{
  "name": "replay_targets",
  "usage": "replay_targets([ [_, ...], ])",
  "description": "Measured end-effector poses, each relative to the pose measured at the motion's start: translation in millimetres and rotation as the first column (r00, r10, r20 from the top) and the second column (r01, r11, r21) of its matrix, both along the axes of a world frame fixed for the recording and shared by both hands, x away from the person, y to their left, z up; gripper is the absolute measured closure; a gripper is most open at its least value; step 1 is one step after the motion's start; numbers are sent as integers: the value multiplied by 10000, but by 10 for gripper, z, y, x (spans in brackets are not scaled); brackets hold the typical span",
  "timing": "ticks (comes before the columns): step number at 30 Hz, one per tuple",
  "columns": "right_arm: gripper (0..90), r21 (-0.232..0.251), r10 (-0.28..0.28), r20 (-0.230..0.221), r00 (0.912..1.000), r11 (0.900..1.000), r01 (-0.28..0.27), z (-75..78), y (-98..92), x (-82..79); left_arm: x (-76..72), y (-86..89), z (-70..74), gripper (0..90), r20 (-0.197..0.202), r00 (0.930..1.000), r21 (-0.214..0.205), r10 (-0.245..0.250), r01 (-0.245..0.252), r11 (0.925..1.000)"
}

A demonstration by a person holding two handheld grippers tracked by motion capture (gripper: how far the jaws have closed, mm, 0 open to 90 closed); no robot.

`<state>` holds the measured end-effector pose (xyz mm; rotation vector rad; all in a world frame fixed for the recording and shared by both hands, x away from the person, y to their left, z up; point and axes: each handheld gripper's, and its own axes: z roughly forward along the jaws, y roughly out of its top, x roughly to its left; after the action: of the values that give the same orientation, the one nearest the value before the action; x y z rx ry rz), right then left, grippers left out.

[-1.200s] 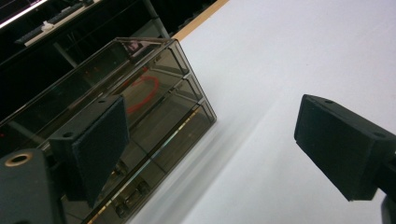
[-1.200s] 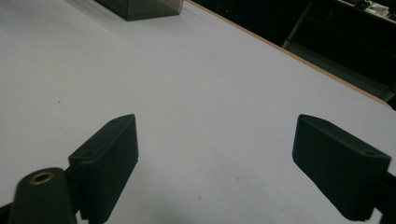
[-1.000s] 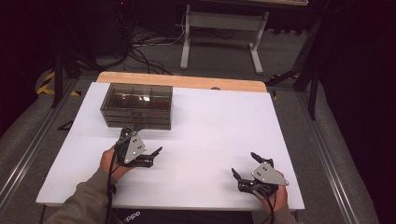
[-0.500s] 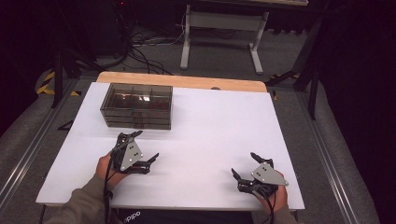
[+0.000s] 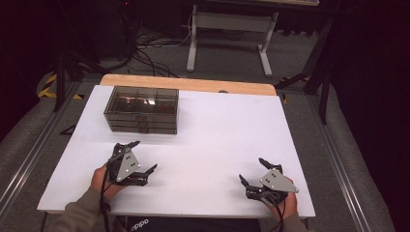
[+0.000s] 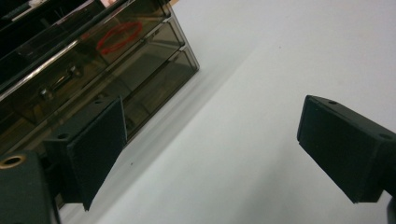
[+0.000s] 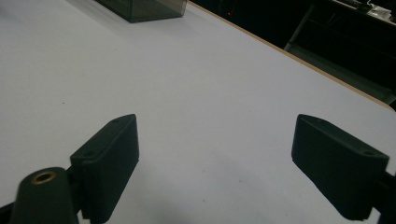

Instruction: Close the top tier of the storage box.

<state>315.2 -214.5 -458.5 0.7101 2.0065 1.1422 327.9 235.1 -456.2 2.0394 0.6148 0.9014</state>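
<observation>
Two grippers open and holding nothing, drawer box upper left of the table.
High view: smoked drawer box (image 5: 141, 109) sits upper left on the white table (image 5: 232, 130), long axis across the frame, drawer fronts facing the bottom edge. Left gripper (image 5: 138, 155) lower left, just below the box, not touching; right gripper (image 5: 252, 171) lower right, well apart. Left gripper view: box (image 6: 93, 70) fills upper left, long axis running diagonally, handle visible, jaws spread. Right gripper view: box corner (image 7: 144, 8) at top edge, jaws spread over bare table.
</observation>
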Motion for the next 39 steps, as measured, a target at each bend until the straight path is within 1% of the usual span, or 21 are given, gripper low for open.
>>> replay_targets([
  [5,159,48,29,-31,10000,10000,-29,0,5,4,-39,84,-40,83,-222,9995,-62,212,-213,9998],
  [8,158,34,61,-43,10000,10000,-61,-2,7,7,-60,119,-61,80,-307,9991,22,298,-297,9996],
  [12,159,45,69,-32,10000,10000,-69,-1,1,2,-83,142,-83,76,-453,9983,-26,357,-359,9994],
  [14,159,66,75,-20,10000,10000,-75,2,-3,1,-86,146,-91,75,-485,9981,76,374,-371,9993],
  [17,158,78,58,0,10000,10000,-58,8,-4,0,-92,149,-96,73,-527,9979,93,388,-384,9992],
  [19,159,72,61,10,10000,10000,-61,10,0,-2,-92,148,-99,72,-536,9979,114,352,-346,9993],
  [22,158,20,65,23,10000,10000,-65,7,6,-12,-85,145,-94,72,-532,9981,20,321,-320,9995],
  [24,158,-6,31,54,10000,10000,-31,8,9,-21,-89,131,-95,72,-488,9985,80,262,-258,9996],
  [26,158,9,33,54,10000,10000,-33,16,14,-31,-96,128,-107,72,-552,9982,100,232,-227,9997],
  [28,158,-19,18,123,9999,10000,-18,26,21,-43,-96,131,-104,72,-544,9982,144,244,-236,9996],
  [29,158,-37,63,154,9999,10000,-63,29,23,-46,-98,136,-98,72,-493,9984,69,261,-258,9996],
  [31,158,-30,40,148,9999,10000,-40,30,23,-46,-106,138,-95,72,-475,9985,32,256,-255,9997],
  [36,159,20,78,101,9999,10000,-78,26,26,-24,-105,152,-89,72,-444,9986,120,300,-295,9995],
  [39,158,17,112,59,9999,9999,-112,18,24,-12,-103,160,-87,72,-464,9981,30,403,-402,9992],
])
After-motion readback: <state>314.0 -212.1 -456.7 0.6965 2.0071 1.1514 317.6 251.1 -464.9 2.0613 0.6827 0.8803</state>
